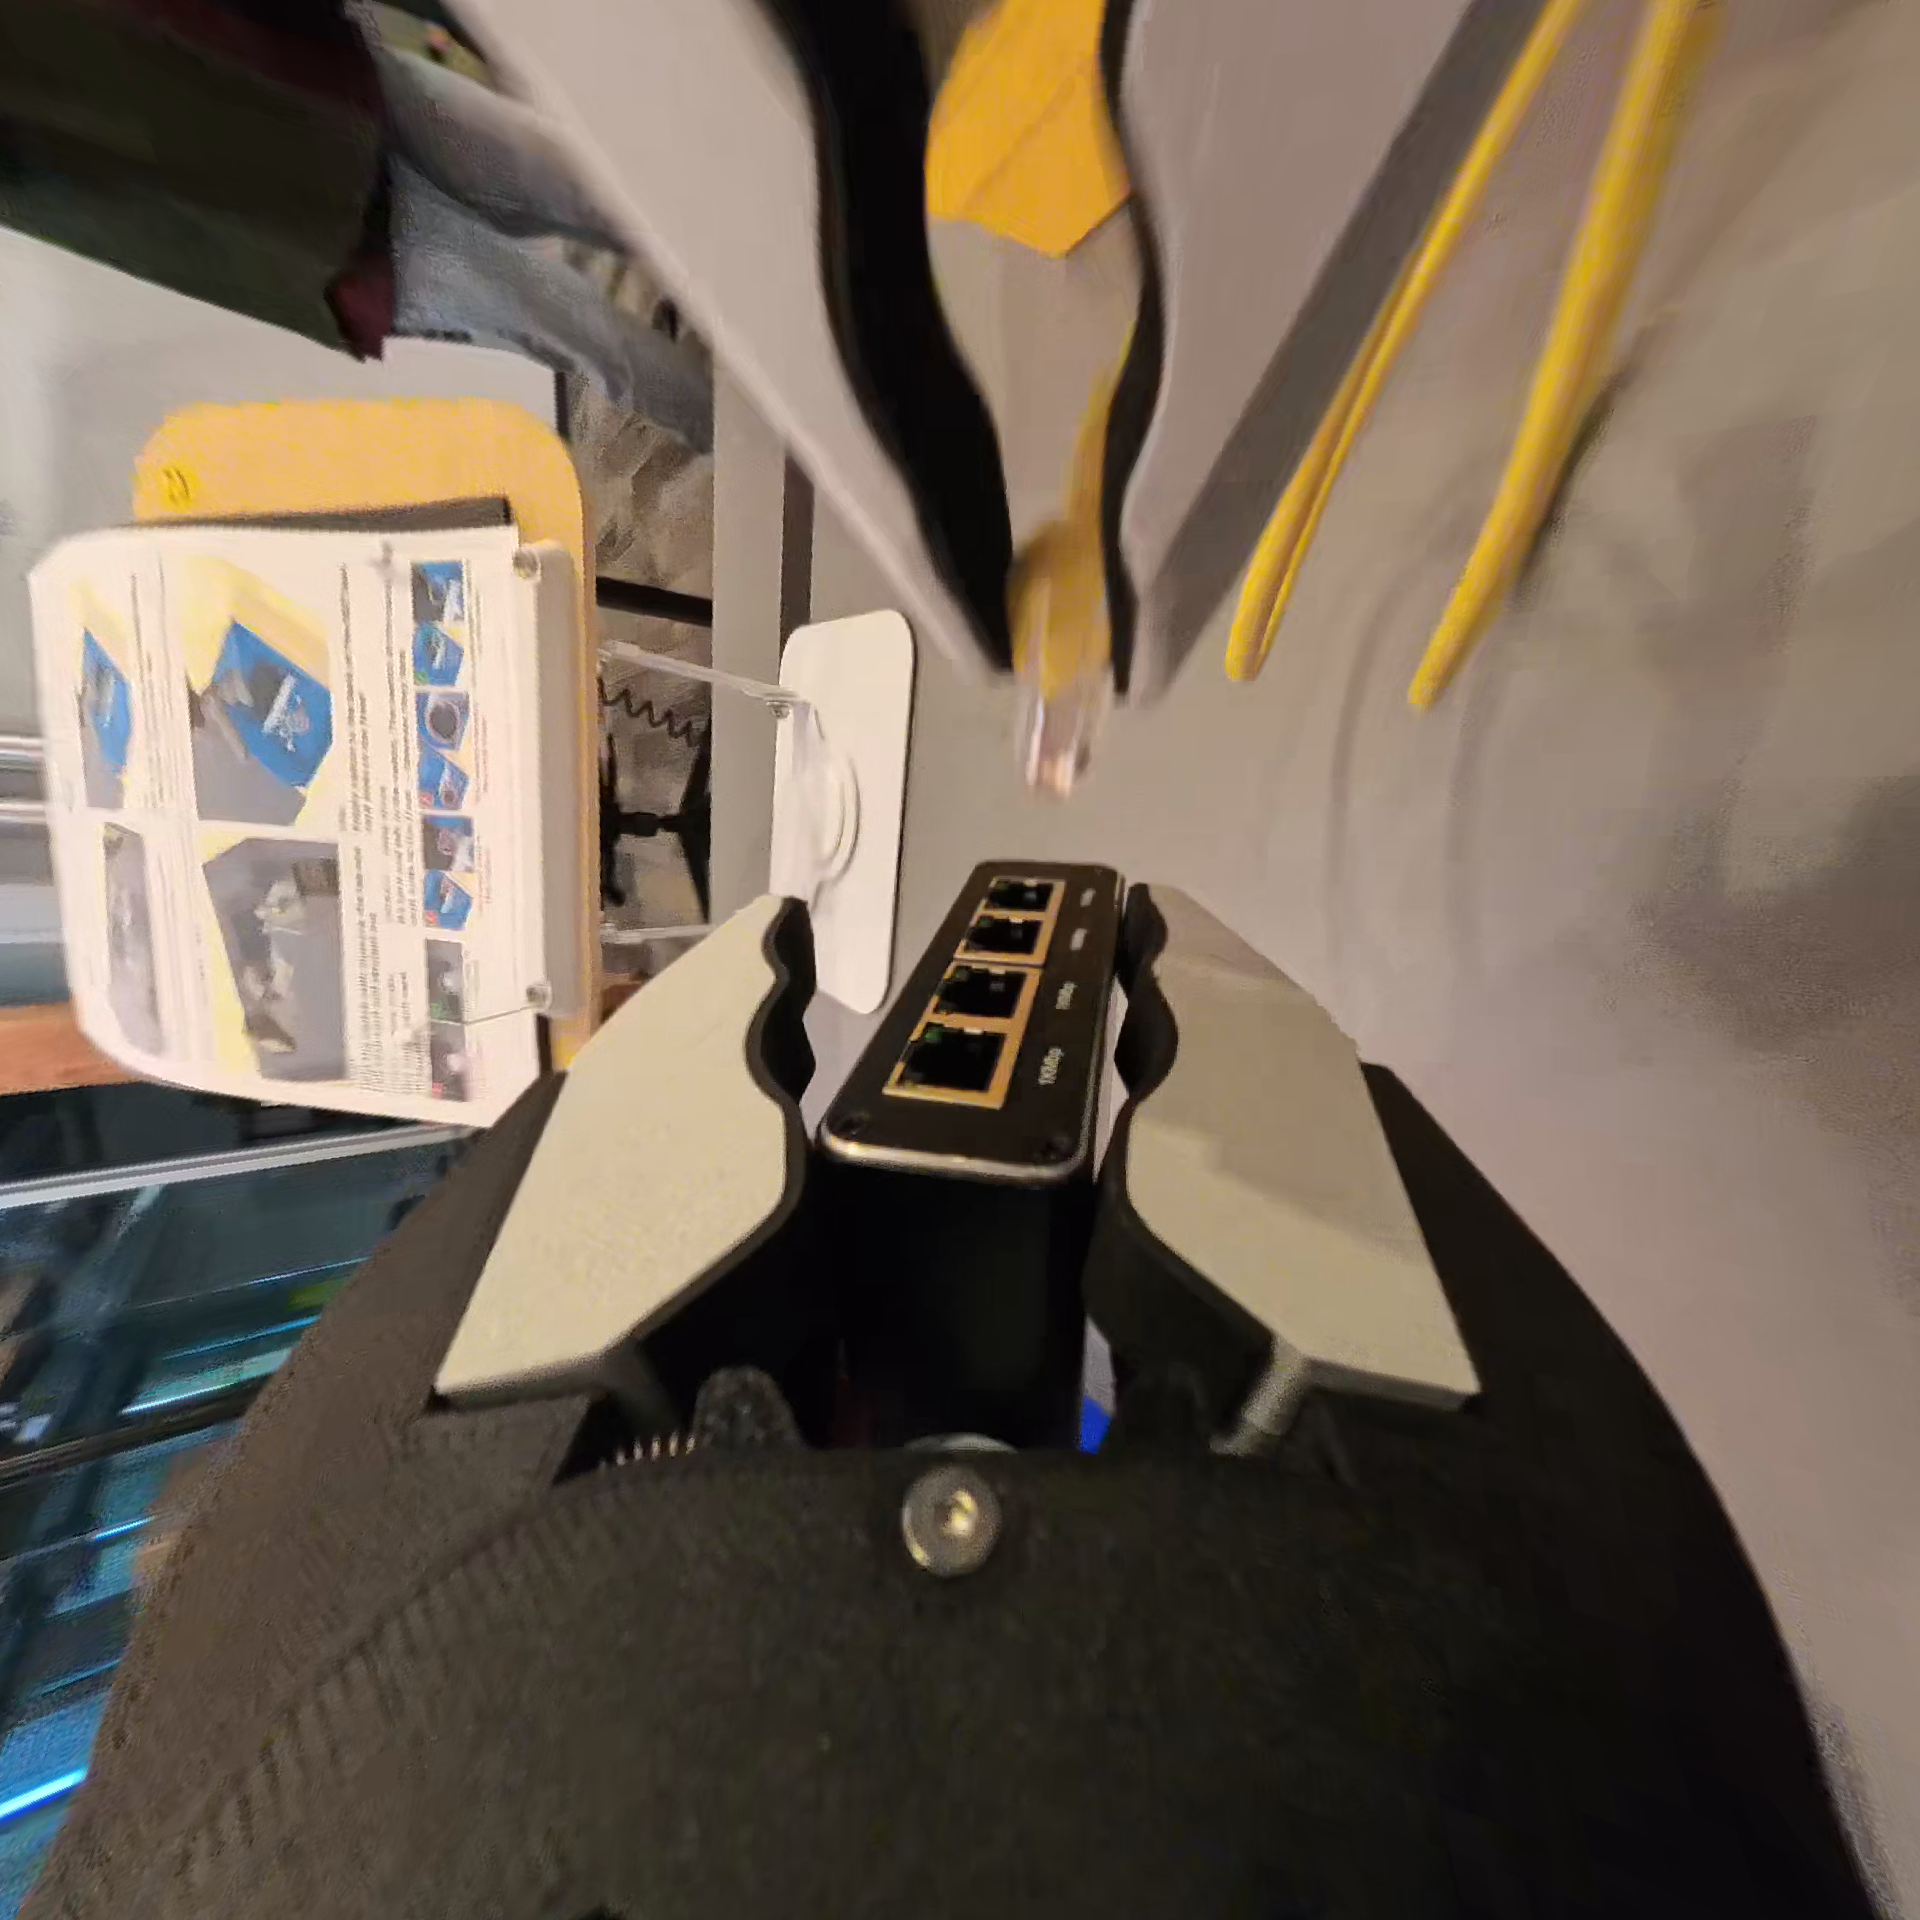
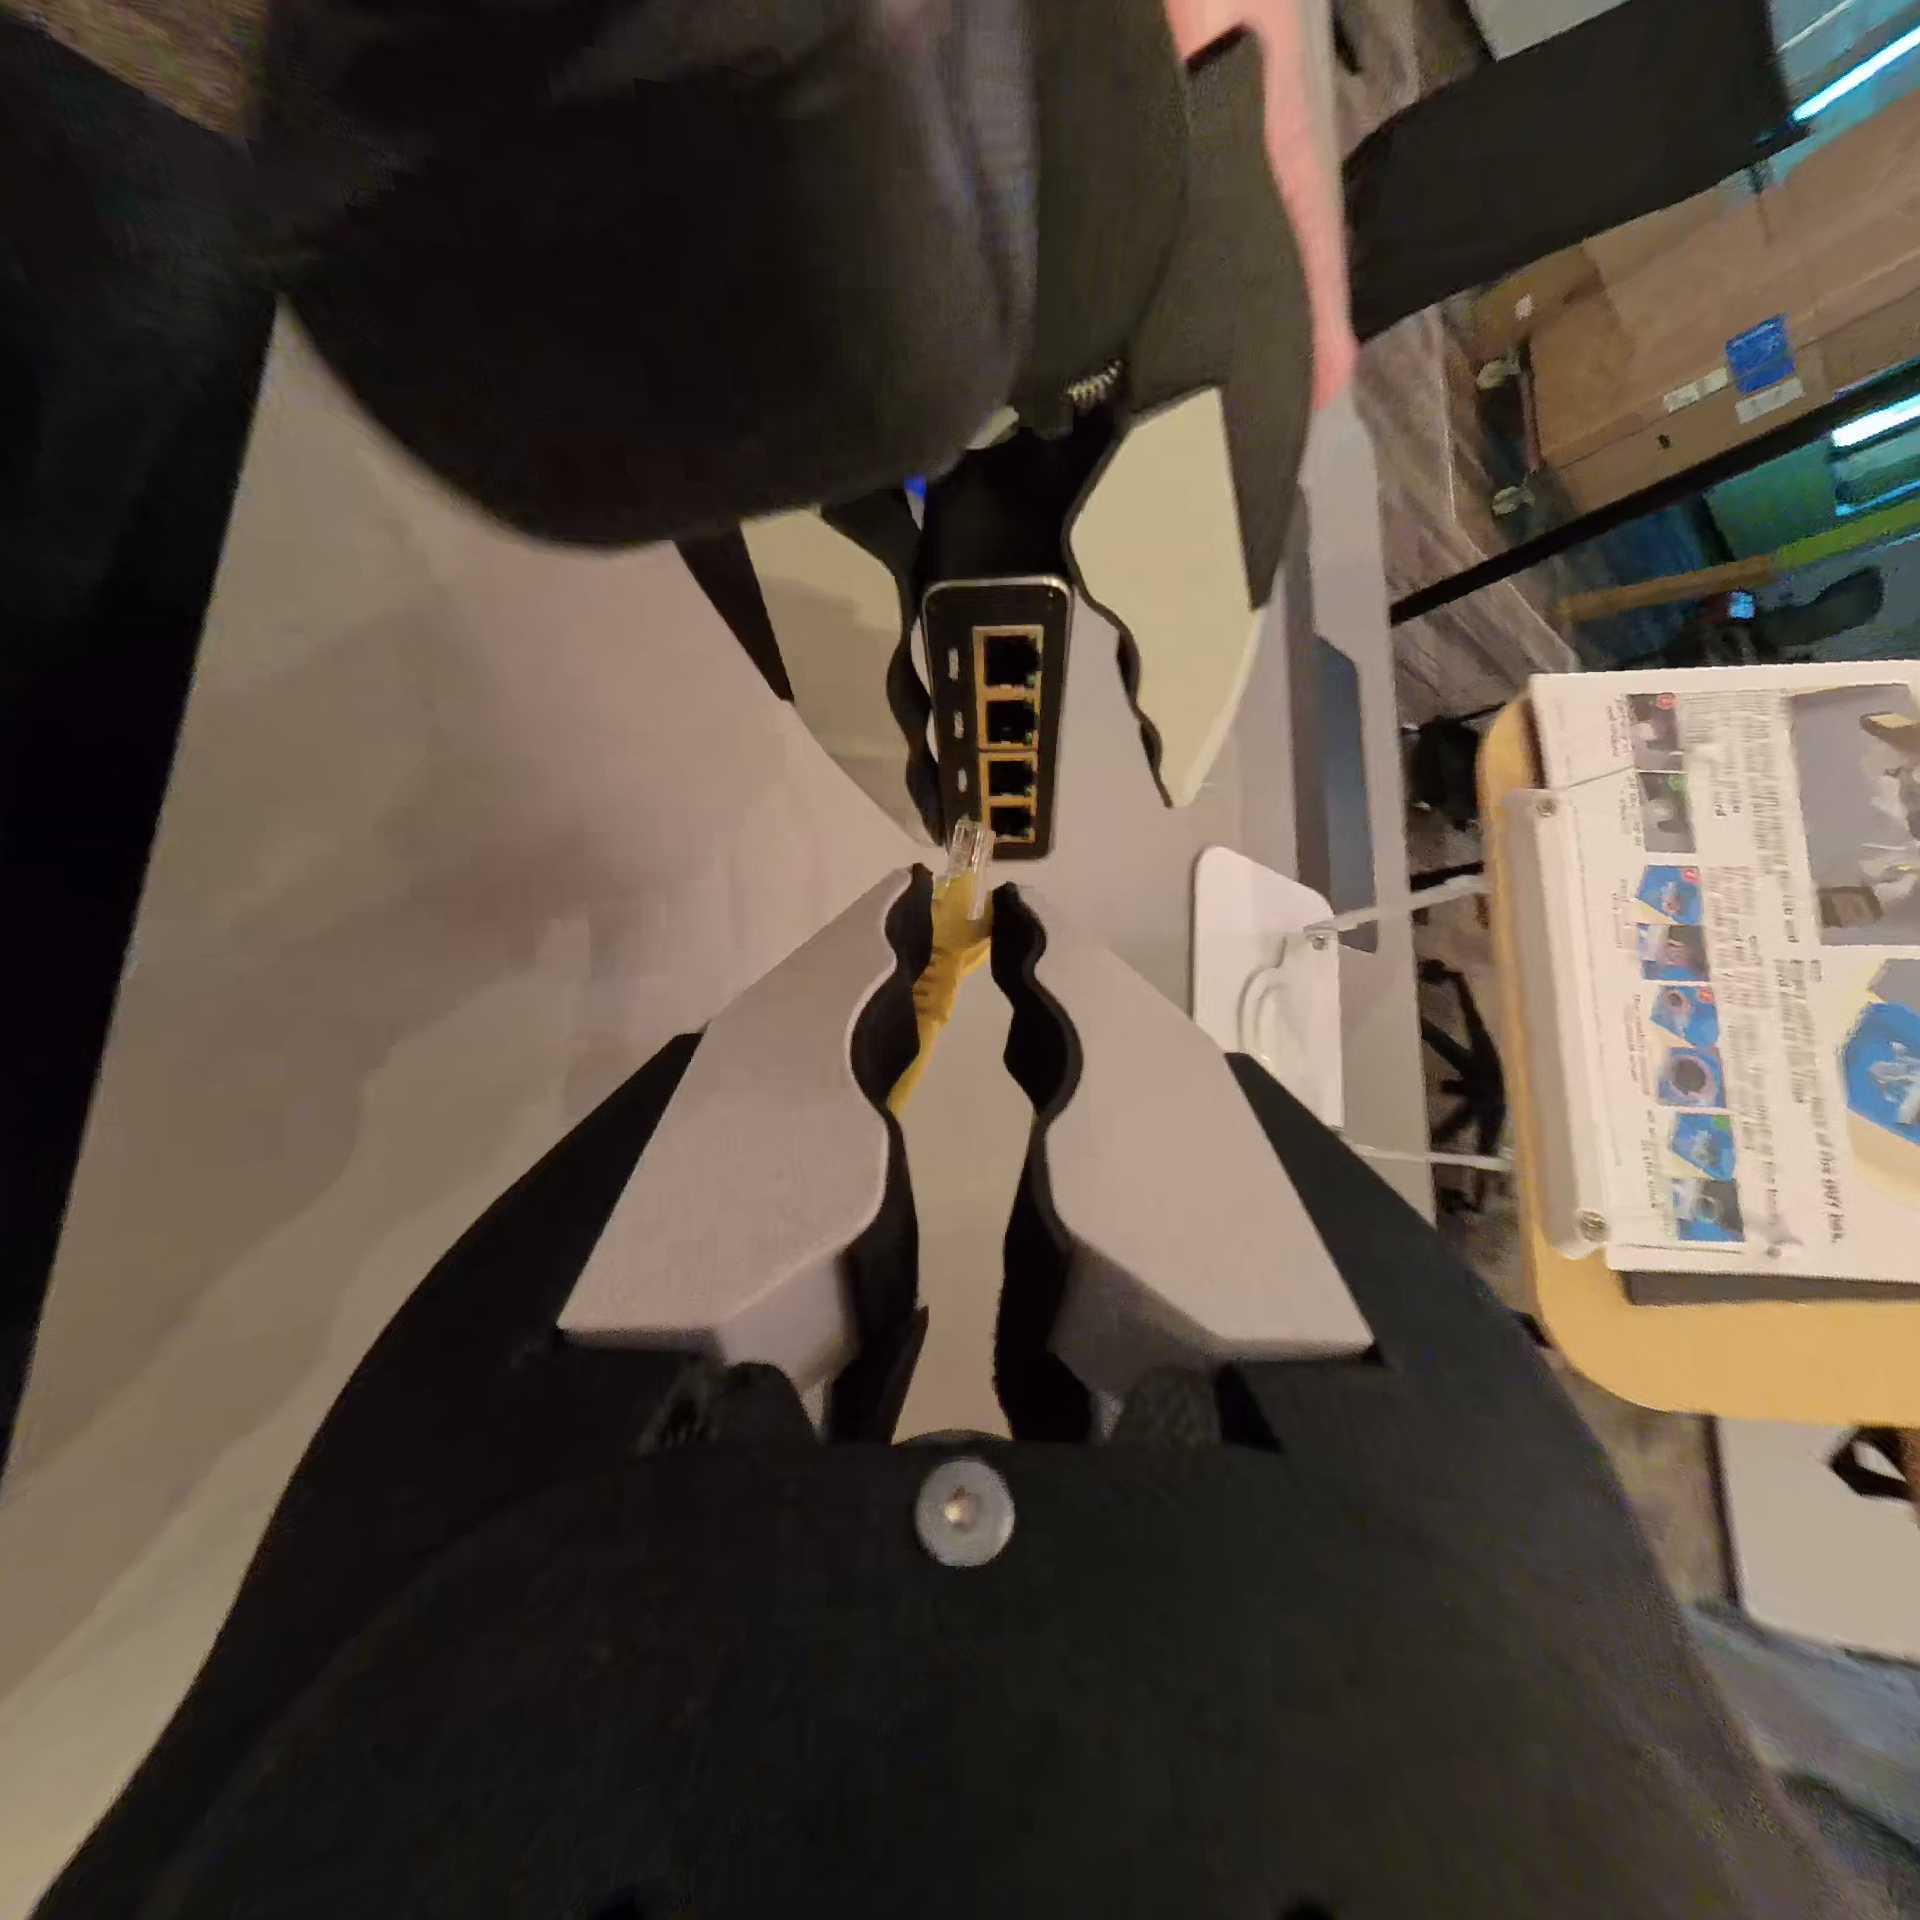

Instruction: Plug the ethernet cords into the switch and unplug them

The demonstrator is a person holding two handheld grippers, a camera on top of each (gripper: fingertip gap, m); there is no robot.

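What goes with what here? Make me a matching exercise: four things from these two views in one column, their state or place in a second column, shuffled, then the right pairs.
Things:
1. switch
2. yellow plug
3. left tool
4. instruction sheet

States or places:
A. shut on the black box, ports facing outward
B. mounted on a clear stand at the table's edge
C. all four ports empty
D. pinched at the right tool's fingertips, just short of the ports, not inserted

Pairs: 1-C, 2-D, 3-A, 4-B
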